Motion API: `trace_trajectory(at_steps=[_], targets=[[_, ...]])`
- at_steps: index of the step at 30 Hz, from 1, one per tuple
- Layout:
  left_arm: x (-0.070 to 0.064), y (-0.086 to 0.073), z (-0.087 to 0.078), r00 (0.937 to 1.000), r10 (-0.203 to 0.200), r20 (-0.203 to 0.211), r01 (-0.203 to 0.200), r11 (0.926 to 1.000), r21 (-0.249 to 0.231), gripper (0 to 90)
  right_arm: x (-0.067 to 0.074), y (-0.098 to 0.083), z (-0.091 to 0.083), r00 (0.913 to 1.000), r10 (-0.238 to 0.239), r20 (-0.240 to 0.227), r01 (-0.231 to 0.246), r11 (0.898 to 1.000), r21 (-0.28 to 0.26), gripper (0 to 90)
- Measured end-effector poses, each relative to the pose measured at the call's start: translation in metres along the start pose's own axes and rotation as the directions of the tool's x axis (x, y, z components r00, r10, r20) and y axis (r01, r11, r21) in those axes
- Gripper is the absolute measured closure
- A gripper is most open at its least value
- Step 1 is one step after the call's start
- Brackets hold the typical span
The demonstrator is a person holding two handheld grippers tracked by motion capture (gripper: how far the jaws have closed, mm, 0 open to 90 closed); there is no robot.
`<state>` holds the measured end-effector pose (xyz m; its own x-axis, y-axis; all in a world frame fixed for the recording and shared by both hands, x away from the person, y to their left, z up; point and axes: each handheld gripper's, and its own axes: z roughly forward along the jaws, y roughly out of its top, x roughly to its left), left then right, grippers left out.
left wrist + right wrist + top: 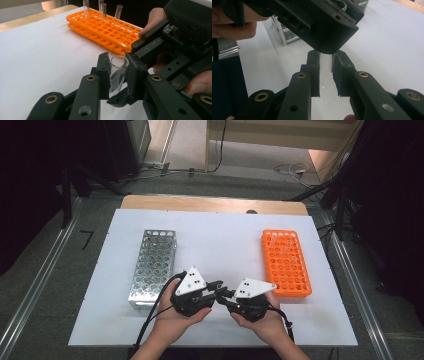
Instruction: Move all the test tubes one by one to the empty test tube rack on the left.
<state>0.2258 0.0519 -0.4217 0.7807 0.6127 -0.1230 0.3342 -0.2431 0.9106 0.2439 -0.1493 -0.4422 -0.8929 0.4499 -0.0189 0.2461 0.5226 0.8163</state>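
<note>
Both grippers meet low over the near middle of the white table (210, 240), between the metal rack (152, 267) on the left and the orange rack (286, 262) on the right. A clear glass test tube (117, 75) sits between the jaws of the left gripper (117, 77). Its long axis runs roughly upright in the left gripper view, slightly tilted, with the open mouth at the top, pointing up and away from the camera, and the closed end pointing down toward the table. Left gripper's jaws are drawn narrow, pads pressing the tube's wall on both sides, mouth standing just above the pad tops. Right gripper (325, 75): jaws also narrow, with a pale, glassy strip of the same tube visible in the slot between the pads; the left gripper's black body hangs directly over it in the right gripper view, hiding the tube's upper part. From the high view the tube itself is too small to make out between the two grippers. Three more tubes (102, 11) stand upright in the far holes of the orange rack.
</note>
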Motion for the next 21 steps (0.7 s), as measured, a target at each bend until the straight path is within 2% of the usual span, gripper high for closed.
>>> trace_trajectory(at_steps=[9, 10, 12, 13, 14, 16, 17, 18, 19, 21], targets=[[0.001, 0.001, -0.002, 1.0, 0.001, -0.004, -0.001, 1.0, -0.004, 74.8, -0.002, -0.001, 0.0, 0.9997, 0.013, -0.023, -0.013, 1.0, -0.014, 74.0], [0.001, 0.001, -0.002, 1.0, 0.0, -0.002, 0.0, 1.0, -0.005, 74.9, -0.003, -0.001, -0.001, 0.9993, 0.018, -0.032, -0.019, 1.0, -0.023, 71.5], [0.001, 0.002, -0.003, 1.0, -0.004, -0.007, 0.004, 1.0, -0.009, 75.0, -0.003, -0.002, -0.001, 0.999, 0.027, -0.035, -0.028, 0.999, -0.03, 59.9], [0.002, 0.003, -0.003, 0.9999, -0.003, -0.011, 0.003, 1.0, -0.008, 75.0, -0.003, -0.002, -0.001, 0.999, 0.027, -0.035, -0.028, 0.999, -0.03, 59.9], [0.002, 0.004, -0.004, 0.9999, -0.005, -0.011, 0.005, 0.9999, -0.013, 74.9, -0.005, -0.003, -0.003, 0.9988, 0.024, -0.044, -0.026, 0.999, -0.036, 50.6], [0.004, 0.006, -0.007, 0.9999, -0.005, -0.016, 0.004, 0.9998, -0.017, 74.9, -0.005, -0.004, -0.006, 0.9992, 0.023, -0.032, -0.024, 0.999, -0.046, 40.0], [0.005, 0.007, -0.008, 0.9998, -0.007, -0.021, 0.007, 0.9998, -0.019, 74.9, -0.005, -0.004, -0.006, 0.9992, 0.023, -0.032, -0.024, 0.999, -0.046, 40.0], [0.006, 0.007, -0.009, 0.9997, -0.005, -0.025, 0.005, 0.9998, -0.018, 75.0, -0.007, -0.005, -0.009, 0.9991, 0.031, -0.029, -0.033, 0.998, -0.056, 31.5], [0.007, 0.008, -0.011, 0.9995, -0.006, -0.03, 0.005, 0.9998, -0.02, 75.0, -0.007, -0.005, -0.009, 0.9991, 0.031, -0.029, -0.033, 0.998, -0.056, 31.5], [0.01, 0.01, -0.014, 0.9991, -0.005, -0.041, 0.004, 0.9998, -0.02, 75.0, -0.01, -0.007, -0.014, 0.9983, 0.051, -0.026, -0.053, 0.997, -0.058, 23.6]])
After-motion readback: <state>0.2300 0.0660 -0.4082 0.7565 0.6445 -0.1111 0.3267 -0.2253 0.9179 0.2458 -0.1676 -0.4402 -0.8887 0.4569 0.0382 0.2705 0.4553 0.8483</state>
